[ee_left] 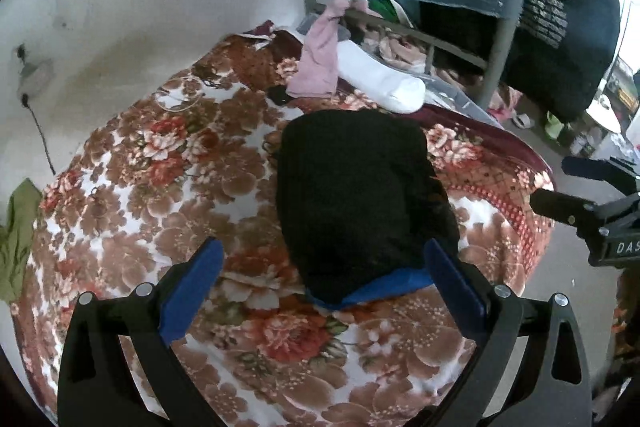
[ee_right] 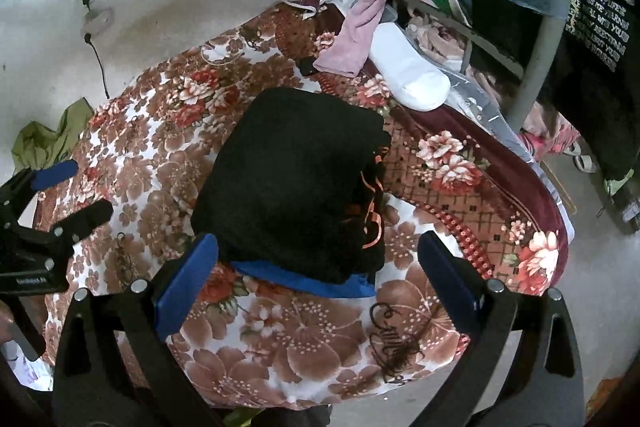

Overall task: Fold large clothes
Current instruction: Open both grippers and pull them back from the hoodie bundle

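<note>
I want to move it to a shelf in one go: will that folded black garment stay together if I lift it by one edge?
Probably not. The black garment looks like soft knit folded in loose layers, so it would likely sag and unfold. The blue layer peeking out underneath may slide free. Supporting it from below with both open grippers seems safer.

At centre you see a matt black knitted cloth bundle [ee_left: 360, 195] on a plush floral fleece blanket [ee_left: 160, 187]; upper right, a dull grey metal bedpost [ee_left: 500, 55].

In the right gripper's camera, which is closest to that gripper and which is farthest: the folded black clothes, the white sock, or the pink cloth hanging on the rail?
1. Folded black clothes, just ahead of the right gripper, towards its left finger.
2. White sock, farther back, on the right.
3. Pink cloth, just behind the sock, draped from the bed rail.
</note>
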